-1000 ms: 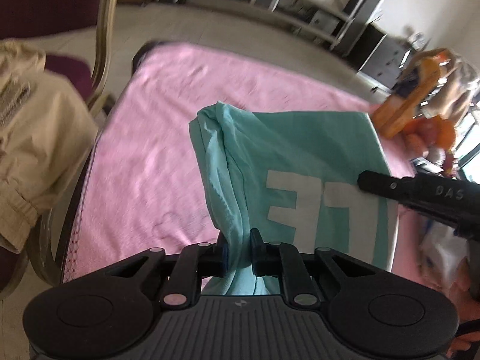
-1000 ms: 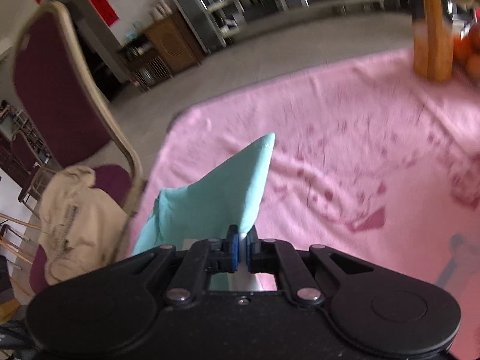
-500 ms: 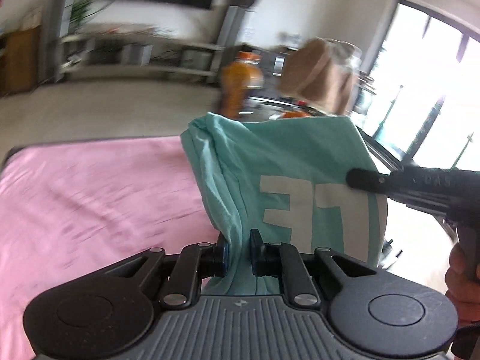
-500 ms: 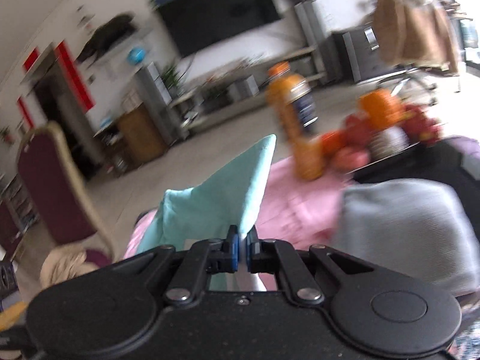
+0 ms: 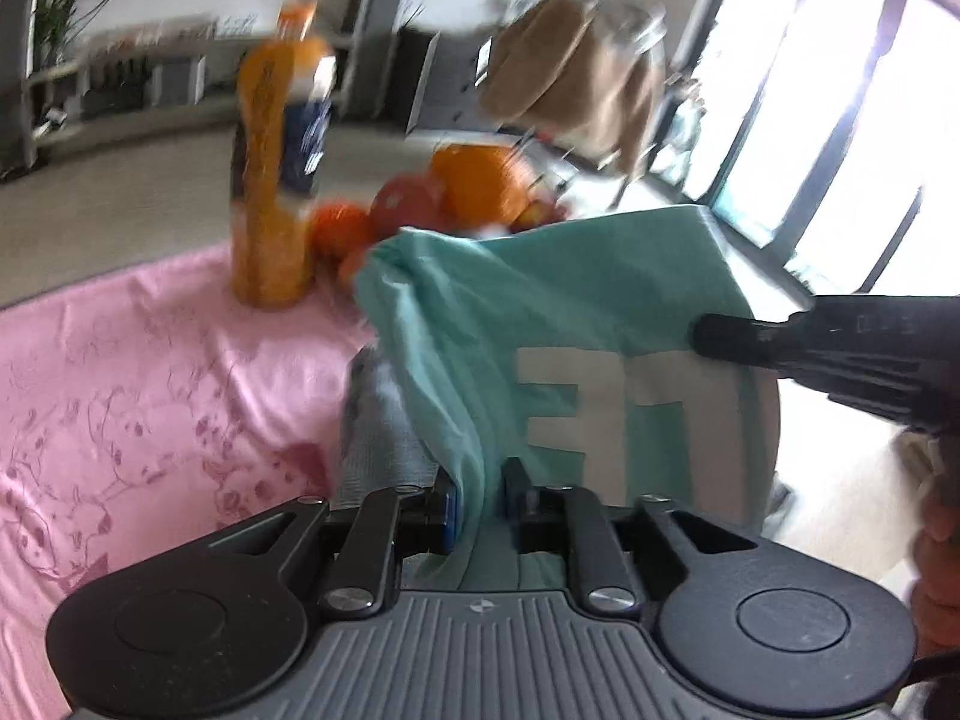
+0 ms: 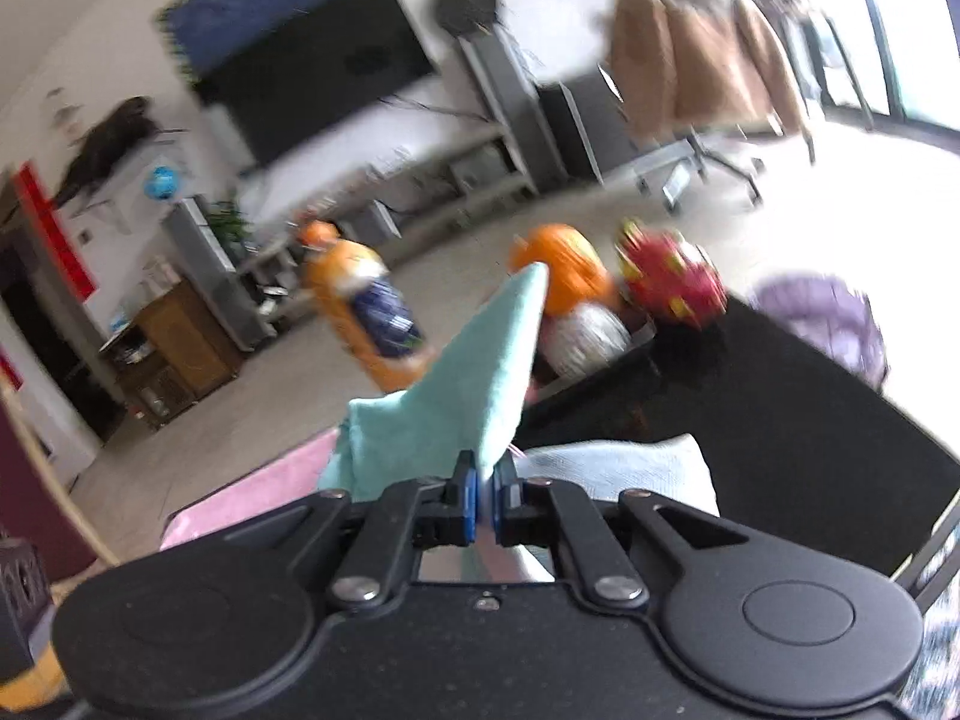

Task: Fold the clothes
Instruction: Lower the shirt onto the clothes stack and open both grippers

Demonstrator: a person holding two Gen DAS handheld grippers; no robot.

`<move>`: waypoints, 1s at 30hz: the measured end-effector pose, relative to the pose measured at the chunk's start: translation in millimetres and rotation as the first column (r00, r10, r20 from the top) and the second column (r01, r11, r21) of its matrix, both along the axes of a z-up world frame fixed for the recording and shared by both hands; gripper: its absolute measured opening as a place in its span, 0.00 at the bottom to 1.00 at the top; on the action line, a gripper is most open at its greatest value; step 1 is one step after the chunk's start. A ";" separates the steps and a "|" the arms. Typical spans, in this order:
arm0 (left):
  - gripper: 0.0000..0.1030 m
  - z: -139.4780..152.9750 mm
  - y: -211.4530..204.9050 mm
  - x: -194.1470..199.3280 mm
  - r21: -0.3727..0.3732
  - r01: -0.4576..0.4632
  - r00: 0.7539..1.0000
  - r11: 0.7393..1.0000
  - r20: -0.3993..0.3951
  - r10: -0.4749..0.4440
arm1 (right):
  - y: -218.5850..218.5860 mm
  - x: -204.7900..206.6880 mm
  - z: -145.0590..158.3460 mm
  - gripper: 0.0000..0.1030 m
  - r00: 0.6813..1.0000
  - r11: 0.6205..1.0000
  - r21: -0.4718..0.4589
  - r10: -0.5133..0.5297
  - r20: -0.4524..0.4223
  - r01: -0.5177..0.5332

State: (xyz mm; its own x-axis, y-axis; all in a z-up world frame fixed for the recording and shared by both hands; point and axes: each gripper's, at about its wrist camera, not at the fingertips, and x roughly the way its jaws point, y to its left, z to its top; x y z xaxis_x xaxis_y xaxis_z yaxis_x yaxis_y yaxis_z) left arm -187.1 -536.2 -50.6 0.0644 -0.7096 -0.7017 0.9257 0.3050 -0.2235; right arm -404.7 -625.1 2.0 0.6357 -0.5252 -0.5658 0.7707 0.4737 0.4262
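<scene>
A folded teal shirt (image 5: 600,312) with white letters hangs in the air between both grippers. My left gripper (image 5: 480,501) has a bunched edge of it between its jaws; the jaws are opening, and the cloth still fills the gap and touches both pads. My right gripper (image 6: 485,504) is shut on a pointed corner of the teal shirt (image 6: 486,372). In the left wrist view the right gripper (image 5: 705,333) pinches the shirt's right edge. A folded grey garment (image 5: 372,420) lies just below the shirt, also visible as the pale folded cloth (image 6: 606,462).
The pink blanket (image 5: 120,390) covers the table at left. An orange juice bottle (image 5: 276,180) and a pile of fruit (image 5: 480,180) stand behind the shirt. A black surface (image 6: 780,420) lies to the right, a purple bundle (image 6: 834,312) beyond it. A hand (image 5: 936,546) holds the right gripper.
Both grippers have swung right with the teal shirt, from over the bare pink blanket to above the grey garment near the bottle and fruit. The left jaws stand slightly wider.
</scene>
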 end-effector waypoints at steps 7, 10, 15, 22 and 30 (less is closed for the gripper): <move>0.27 -38.0 8.6 52.6 0.091 -0.149 0.986 0.985 -0.059 0.155 | -24.1 -11.8 -37.7 0.34 0.980 0.988 -0.028 -0.152 -0.131 0.150; 0.27 -32.1 16.7 50.6 0.060 -0.112 0.990 0.992 -0.082 0.117 | -5.3 -11.8 -31.7 0.35 0.981 0.994 -0.086 -0.083 -0.177 0.069; 0.28 -31.8 9.7 16.8 0.070 0.045 0.994 0.997 -0.098 -0.038 | 23.8 11.9 -33.5 0.22 0.975 0.990 -0.025 0.132 -0.181 -0.139; 0.33 -56.9 8.8 -12.4 0.223 0.096 0.995 0.970 -0.037 -0.090 | 36.4 15.1 -71.3 0.19 0.885 0.987 0.071 0.159 -0.438 -0.143; 0.79 8.7 58.4 -34.2 0.242 0.027 0.990 0.970 0.131 -0.060 | 95.4 -11.0 11.4 0.77 0.925 0.993 -0.098 0.028 -0.379 -0.070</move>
